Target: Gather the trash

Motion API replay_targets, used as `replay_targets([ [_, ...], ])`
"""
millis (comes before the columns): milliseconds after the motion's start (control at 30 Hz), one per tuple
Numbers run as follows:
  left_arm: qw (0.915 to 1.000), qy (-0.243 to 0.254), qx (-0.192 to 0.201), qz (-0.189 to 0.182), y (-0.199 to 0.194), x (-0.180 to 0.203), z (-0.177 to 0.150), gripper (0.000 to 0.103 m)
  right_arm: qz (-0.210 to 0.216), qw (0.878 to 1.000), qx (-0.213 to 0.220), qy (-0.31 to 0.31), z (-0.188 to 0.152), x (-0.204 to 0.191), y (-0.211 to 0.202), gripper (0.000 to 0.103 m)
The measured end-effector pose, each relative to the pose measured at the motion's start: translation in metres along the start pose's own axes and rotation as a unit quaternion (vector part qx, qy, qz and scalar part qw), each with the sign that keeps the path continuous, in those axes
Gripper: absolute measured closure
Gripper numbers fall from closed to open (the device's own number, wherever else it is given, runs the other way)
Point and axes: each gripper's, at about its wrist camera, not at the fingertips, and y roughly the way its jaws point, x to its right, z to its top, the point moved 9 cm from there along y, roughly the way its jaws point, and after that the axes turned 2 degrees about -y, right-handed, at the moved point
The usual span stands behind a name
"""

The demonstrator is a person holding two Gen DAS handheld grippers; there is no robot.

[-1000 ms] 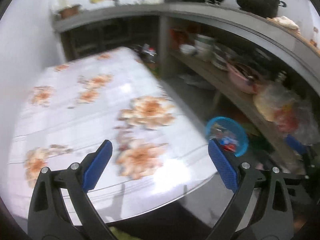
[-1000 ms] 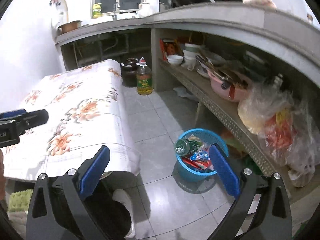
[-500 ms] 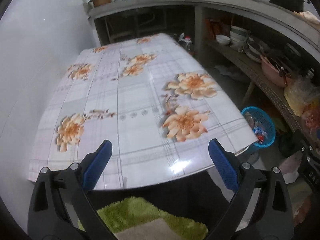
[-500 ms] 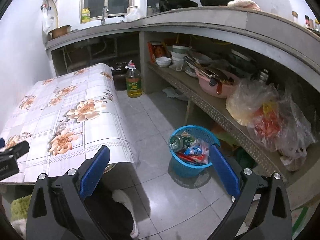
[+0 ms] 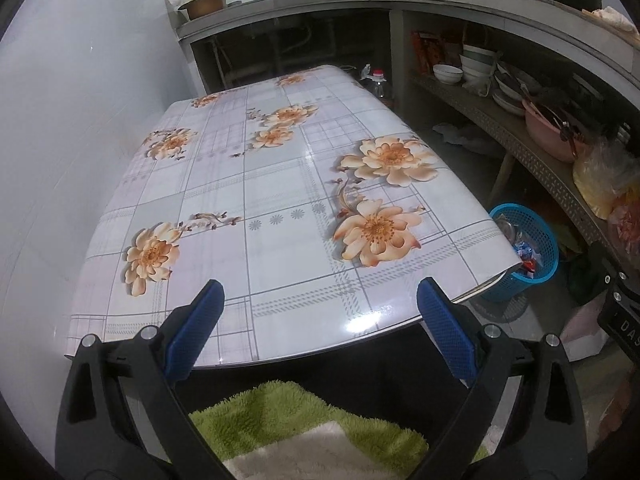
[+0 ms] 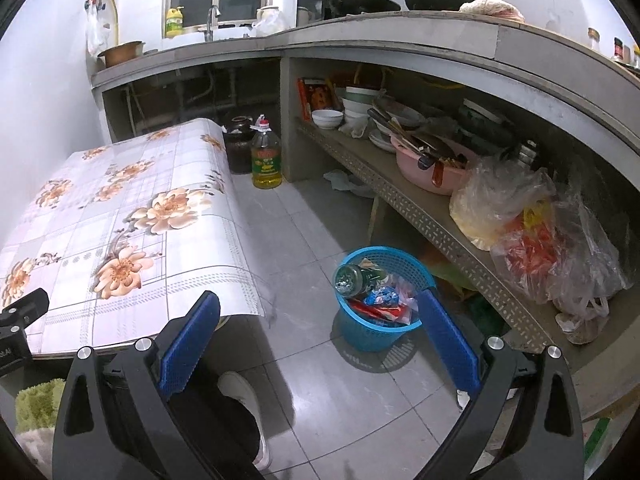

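left hand-held gripper [image 5: 320, 320]: spread wide, empty, over table [image 5: 280, 184] | right hand-held gripper [image 6: 318, 340]: spread wide, empty, above basket [image 6: 372, 332]

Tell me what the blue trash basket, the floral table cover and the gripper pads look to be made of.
Blue trash basket: likely moulded plastic, its wall an open lattice. Floral table cover: probably glossy vinyl or oilcloth, since it gives bright glare near the front edge. Left gripper and right gripper pads: blue, finely gridded texture, seemingly rubber or soft plastic on black arms.
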Motion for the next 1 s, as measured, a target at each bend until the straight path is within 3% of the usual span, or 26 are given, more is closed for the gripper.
replay_targets([
  [1000,0.9998,0.008,-0.010,-0.018,0.001,0.008,-0.002,0.010,-0.006,1.000,-0.007,0.020,-0.007,0.014,0.003,0.006],
])
